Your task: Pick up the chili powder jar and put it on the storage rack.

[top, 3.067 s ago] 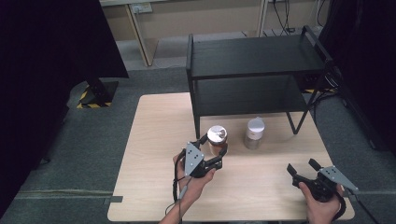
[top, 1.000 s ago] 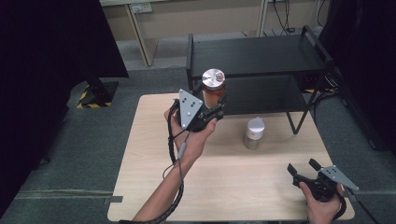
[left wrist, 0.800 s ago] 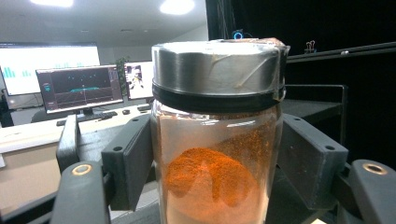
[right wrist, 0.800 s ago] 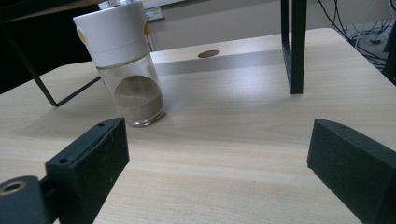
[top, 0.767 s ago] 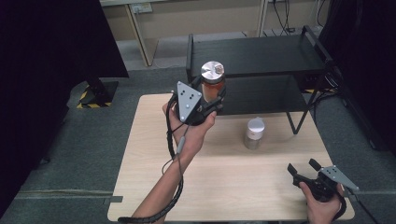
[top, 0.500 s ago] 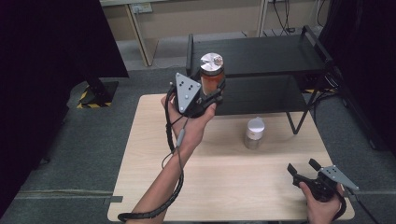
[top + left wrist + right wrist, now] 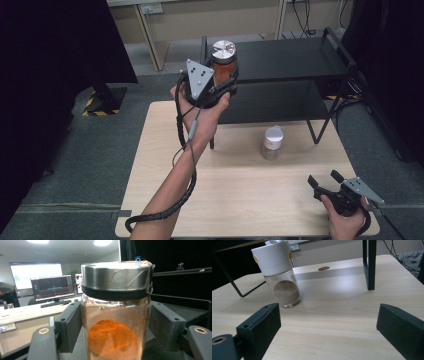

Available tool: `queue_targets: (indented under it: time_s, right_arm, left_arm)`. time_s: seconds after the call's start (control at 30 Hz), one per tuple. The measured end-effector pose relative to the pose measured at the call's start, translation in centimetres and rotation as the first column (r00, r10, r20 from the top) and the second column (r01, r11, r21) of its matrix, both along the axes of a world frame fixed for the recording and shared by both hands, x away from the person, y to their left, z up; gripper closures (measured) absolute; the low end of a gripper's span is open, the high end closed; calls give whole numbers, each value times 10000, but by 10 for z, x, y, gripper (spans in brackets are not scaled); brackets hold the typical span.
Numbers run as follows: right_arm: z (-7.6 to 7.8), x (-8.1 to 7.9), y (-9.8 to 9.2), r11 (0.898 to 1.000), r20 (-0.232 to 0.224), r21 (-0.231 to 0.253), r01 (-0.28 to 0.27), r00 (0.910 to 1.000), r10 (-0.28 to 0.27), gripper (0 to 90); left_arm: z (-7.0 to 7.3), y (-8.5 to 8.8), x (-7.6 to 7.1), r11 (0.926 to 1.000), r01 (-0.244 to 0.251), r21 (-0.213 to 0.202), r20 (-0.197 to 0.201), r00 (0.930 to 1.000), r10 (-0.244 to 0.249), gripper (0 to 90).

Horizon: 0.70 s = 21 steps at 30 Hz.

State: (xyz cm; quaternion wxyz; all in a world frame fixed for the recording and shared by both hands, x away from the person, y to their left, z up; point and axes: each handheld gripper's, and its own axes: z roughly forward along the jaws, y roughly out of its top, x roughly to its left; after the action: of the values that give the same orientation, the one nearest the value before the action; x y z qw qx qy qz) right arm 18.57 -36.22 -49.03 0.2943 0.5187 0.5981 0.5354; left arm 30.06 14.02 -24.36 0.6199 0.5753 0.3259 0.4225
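My left gripper [image 7: 220,82] is shut on a glass jar of orange powder [image 7: 223,65] with a silver lid. I hold it upright in the air at the front left corner of the black shelf's top [image 7: 290,57]. In the left gripper view the jar of orange powder [image 7: 116,315] stands between both jaws. A white-lidded jar of brown powder [image 7: 272,142] stands on the wooden table [image 7: 240,190] under the shelf's front edge. My right gripper [image 7: 326,181] rests open near the table's front right corner. In the right gripper view the white-lidded jar [image 7: 278,273] stands ahead and to the left of the jaws.
The black two-level shelf stands across the table's back half on thin legs [image 7: 369,265]. A black curtain [image 7: 55,75] hangs at the left and dark equipment at the right. Monitors [image 7: 52,287] on a desk lie behind the jar in the left gripper view.
My left gripper has lifted the orange-powder jar from the table up and back to the height of the shelf's top. The right gripper and the white-lidded jar have stayed put.
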Motion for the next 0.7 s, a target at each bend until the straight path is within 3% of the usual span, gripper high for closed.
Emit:
queue_targets:
  time_s: [0.37, 0.7]
  right_arm:
    - [0, 0, -1, 10000, 6, 48, -15, 10000, 15, 57]
    - [-1, 0, -1, 10000, 9, 72, -27, 10000, 26, 57]
  left_arm:
    - [3, -5, 27, 9984, -549, 113, -339, 9979, 553, 303]
    - [1, -8, 40, 9971, -726, 224, -486, 9961, 736, 303]
